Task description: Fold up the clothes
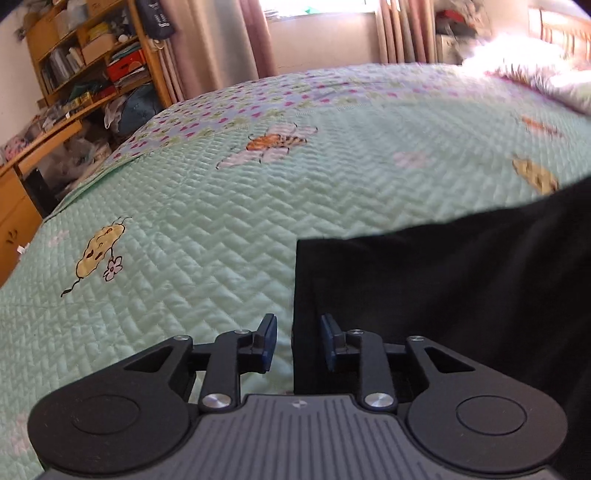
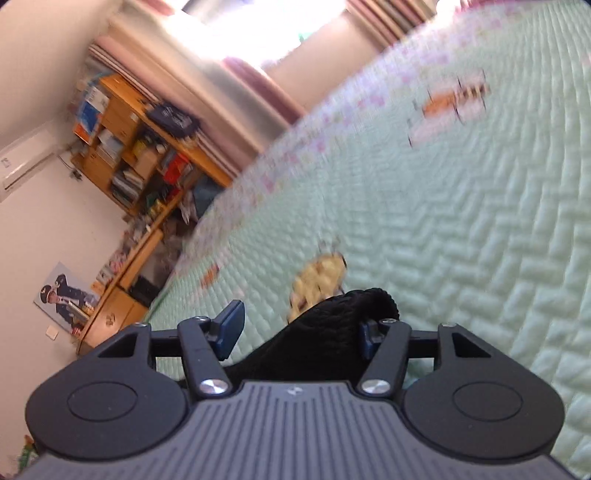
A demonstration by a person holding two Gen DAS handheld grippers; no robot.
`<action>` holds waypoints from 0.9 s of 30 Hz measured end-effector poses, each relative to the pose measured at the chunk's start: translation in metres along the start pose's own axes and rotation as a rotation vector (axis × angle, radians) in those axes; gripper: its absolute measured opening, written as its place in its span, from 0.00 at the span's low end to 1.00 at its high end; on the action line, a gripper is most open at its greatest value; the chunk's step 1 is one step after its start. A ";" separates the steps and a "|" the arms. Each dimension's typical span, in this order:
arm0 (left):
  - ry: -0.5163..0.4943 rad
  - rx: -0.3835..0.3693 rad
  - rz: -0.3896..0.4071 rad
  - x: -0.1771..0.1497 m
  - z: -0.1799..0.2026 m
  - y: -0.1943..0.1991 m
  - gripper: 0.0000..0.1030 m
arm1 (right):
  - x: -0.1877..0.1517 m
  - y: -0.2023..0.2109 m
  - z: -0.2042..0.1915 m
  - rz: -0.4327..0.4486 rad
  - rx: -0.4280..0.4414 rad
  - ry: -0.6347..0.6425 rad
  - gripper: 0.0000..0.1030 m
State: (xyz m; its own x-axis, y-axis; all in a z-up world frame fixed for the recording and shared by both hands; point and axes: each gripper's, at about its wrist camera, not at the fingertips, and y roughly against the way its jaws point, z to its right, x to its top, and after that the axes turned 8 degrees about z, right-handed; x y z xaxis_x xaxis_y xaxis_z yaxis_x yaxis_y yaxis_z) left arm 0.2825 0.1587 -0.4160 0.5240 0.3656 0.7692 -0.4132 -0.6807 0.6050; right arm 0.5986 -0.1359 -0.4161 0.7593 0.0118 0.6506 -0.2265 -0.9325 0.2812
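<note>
A black garment point(image 1: 443, 295) lies flat on the mint green quilt point(image 1: 184, 221) at the right of the left wrist view. Its straight left edge runs down between the jaws of my left gripper point(image 1: 299, 341). The blue pads point(image 1: 267, 343) stand a little apart and do not press on the cloth. In the blurred right wrist view, a hump of black knitted fabric point(image 2: 332, 332) rises between the jaws of my right gripper point(image 2: 299, 332). The fabric rests against the right pad point(image 2: 365, 338), while the left pad point(image 2: 231, 328) stands apart from it over the quilt point(image 2: 461, 240).
The quilt, printed with bees and flowers, covers a wide bed. A wooden bookshelf point(image 1: 92, 55) and a desk point(image 1: 37, 147) stand beyond the bed's left edge. Pink curtains point(image 1: 258, 33) hang by the window. White bedding point(image 1: 535, 77) lies at the far right by the headboard.
</note>
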 end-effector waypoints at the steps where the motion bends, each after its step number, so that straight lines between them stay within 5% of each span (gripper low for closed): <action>1: 0.011 0.002 -0.003 -0.002 0.000 0.001 0.28 | -0.001 -0.008 0.001 -0.051 -0.038 0.009 0.61; 4: 0.033 0.002 0.005 -0.006 -0.002 0.016 0.28 | -0.002 -0.025 0.006 -0.174 -0.116 0.042 0.62; 9: 0.023 -0.044 0.022 -0.030 -0.001 0.075 0.30 | 0.000 0.022 0.024 -0.143 -0.059 -0.111 0.67; 13: 0.028 -0.053 0.008 -0.064 -0.003 0.127 0.40 | -0.012 0.107 0.030 -0.124 -0.045 -0.151 0.69; 17: 0.064 -0.052 -0.017 -0.100 -0.002 0.172 0.50 | -0.041 0.213 0.014 -0.061 -0.118 0.045 0.73; 20: 0.114 -0.083 -0.032 -0.115 0.009 0.197 0.56 | -0.068 0.249 0.015 -0.088 -0.170 0.106 0.75; 27: 0.117 -0.152 -0.060 -0.135 0.053 0.231 0.61 | -0.095 0.221 0.029 -0.075 -0.144 -0.089 0.75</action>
State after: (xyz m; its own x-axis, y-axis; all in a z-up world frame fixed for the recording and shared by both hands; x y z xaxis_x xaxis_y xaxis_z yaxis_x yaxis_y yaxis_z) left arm 0.1560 -0.0815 -0.3909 0.4646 0.4798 0.7443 -0.4962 -0.5551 0.6676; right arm 0.4939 -0.3540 -0.4364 0.8271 0.0409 0.5605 -0.2475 -0.8689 0.4286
